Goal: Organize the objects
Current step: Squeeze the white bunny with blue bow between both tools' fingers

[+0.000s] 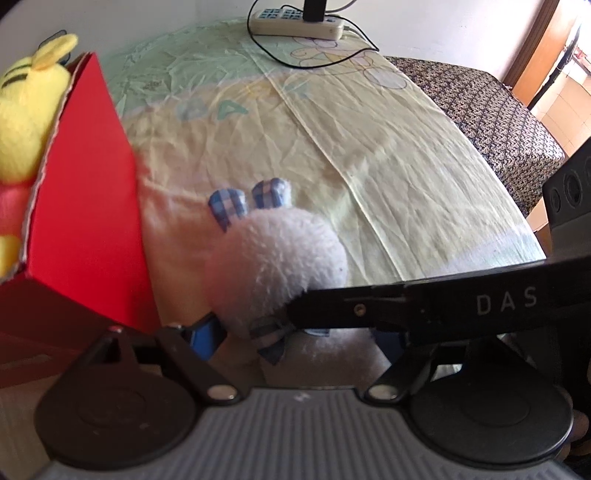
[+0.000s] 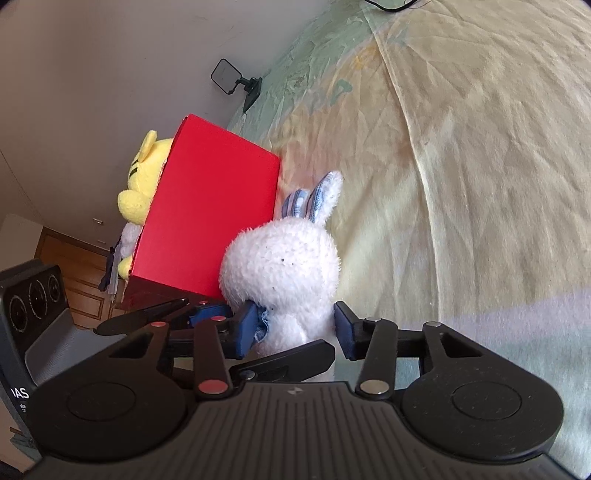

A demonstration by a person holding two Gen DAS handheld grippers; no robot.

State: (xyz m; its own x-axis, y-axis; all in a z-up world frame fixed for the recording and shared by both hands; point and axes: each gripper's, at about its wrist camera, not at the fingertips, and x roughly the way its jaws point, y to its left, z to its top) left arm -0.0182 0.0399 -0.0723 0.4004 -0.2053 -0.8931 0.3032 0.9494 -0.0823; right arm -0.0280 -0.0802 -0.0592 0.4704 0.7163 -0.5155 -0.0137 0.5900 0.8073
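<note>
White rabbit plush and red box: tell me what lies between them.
Nothing: in the right wrist view the white rabbit plush sits right beside the red box.

Left wrist view: the white plush rabbit [image 1: 277, 266] is soft-focus, and its body below the head sits behind the right tongs [image 1: 295, 312], whose black finger crosses in front. The left tongs [image 1: 291, 332] show one blue pad [image 1: 205, 332]; the other pad is hidden.

The yellow plush toy [image 1: 29, 110] is cut by the frame's left edge and masked by the red box [image 1: 81, 192] wall (the box interior is not visible).

The power strip [image 1: 295, 24] is cut off at the top edge.

Right wrist view: a pale item [image 2: 127, 242] behind the box, possibly another plush, is too hidden to identify. The rabbit's face is turned away.
</note>
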